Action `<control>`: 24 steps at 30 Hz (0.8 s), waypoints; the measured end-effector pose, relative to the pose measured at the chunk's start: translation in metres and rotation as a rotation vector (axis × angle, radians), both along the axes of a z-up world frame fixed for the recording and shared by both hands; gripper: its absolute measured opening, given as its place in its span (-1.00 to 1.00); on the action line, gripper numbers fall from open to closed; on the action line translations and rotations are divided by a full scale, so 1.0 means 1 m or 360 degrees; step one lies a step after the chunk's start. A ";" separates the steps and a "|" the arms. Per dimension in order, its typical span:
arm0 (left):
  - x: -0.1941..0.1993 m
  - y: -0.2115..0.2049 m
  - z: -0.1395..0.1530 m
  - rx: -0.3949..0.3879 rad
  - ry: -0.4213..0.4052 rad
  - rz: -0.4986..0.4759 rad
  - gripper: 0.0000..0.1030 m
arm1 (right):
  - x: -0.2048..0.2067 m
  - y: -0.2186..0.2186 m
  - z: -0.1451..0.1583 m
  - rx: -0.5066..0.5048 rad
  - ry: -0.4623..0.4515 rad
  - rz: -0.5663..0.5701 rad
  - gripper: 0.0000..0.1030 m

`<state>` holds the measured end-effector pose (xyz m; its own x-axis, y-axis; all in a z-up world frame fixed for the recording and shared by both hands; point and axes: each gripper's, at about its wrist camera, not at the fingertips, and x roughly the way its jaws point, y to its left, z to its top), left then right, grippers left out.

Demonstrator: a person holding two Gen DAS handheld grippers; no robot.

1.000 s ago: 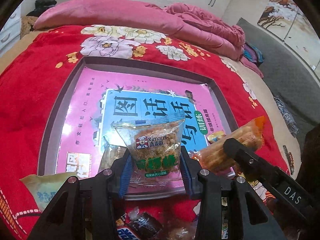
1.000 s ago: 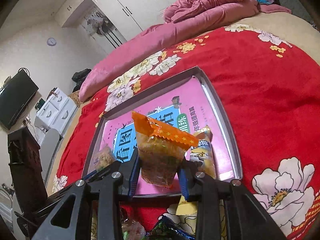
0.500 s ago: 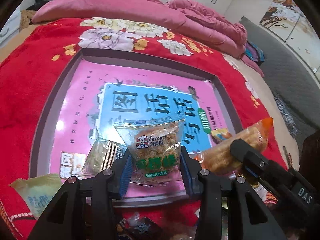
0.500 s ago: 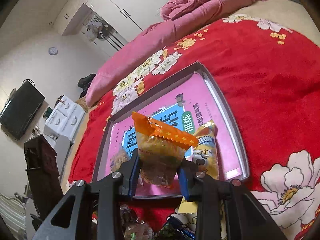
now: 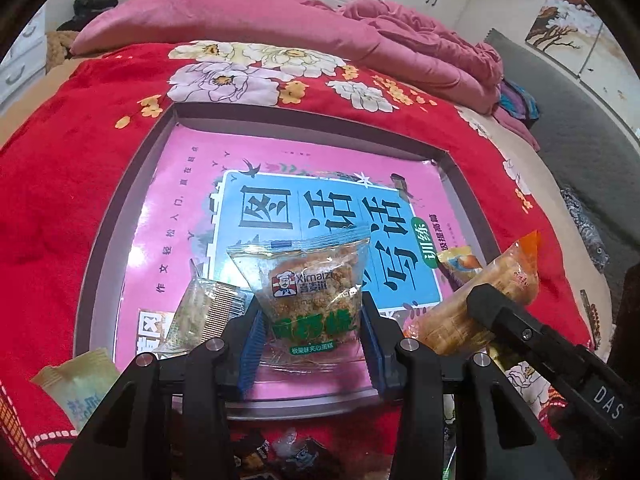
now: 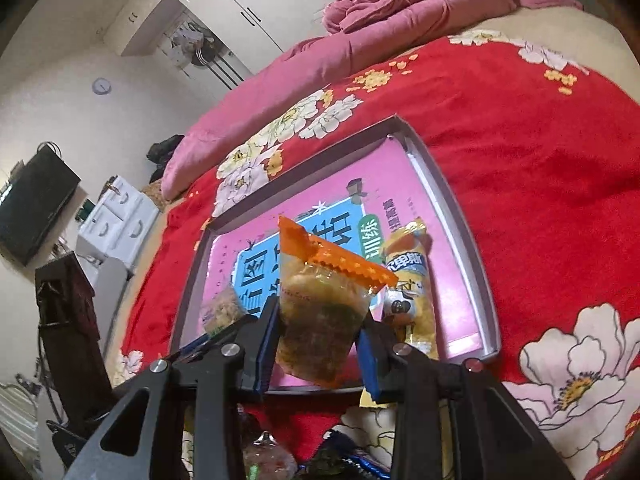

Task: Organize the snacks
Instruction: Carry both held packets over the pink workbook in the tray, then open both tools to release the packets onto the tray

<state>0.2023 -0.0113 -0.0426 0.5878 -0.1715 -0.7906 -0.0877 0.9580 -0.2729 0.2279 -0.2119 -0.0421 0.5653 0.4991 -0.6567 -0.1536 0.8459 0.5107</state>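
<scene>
We have the left gripper point(image 5: 310, 346) with jaws pinching the clear Ximaizi cake packet point(image 5: 308, 292), held upright over the near edge of the grey tray point(image 5: 120, 216). Our right gripper point(image 6: 318, 346) jaws are clamped on the orange-topped snack bag point(image 6: 320, 308), also above the tray's near edge. A yellow packet point(image 6: 412, 292) and a small clear packet point(image 5: 204, 308) lie in the tray on the pink book cover point(image 5: 180, 184). Tray sits on the red floral blanket point(image 6: 540, 184) on the bed.

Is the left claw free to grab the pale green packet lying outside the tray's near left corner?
Probably not yet: the left claw is shut on the Ximaizi cake packet; otherwise the pale green packet lies uncovered.
</scene>
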 end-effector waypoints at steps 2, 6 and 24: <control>-0.001 -0.001 0.000 0.0008 0.0000 -0.0004 -0.13 | -0.001 0.002 0.001 -0.0045 -0.0016 -0.0003 -0.28; -0.001 -0.003 0.000 0.0010 0.0003 -0.0012 -0.12 | -0.002 0.002 0.003 -0.0112 -0.0034 -0.0021 -0.22; -0.001 -0.002 -0.001 -0.0029 0.0010 -0.0013 0.04 | -0.003 -0.012 0.004 -0.0136 -0.0022 -0.0112 -0.04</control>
<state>0.2012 -0.0130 -0.0431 0.5811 -0.1909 -0.7911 -0.0817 0.9535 -0.2901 0.2250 -0.2235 -0.0385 0.6064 0.4001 -0.6871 -0.0987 0.8954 0.4343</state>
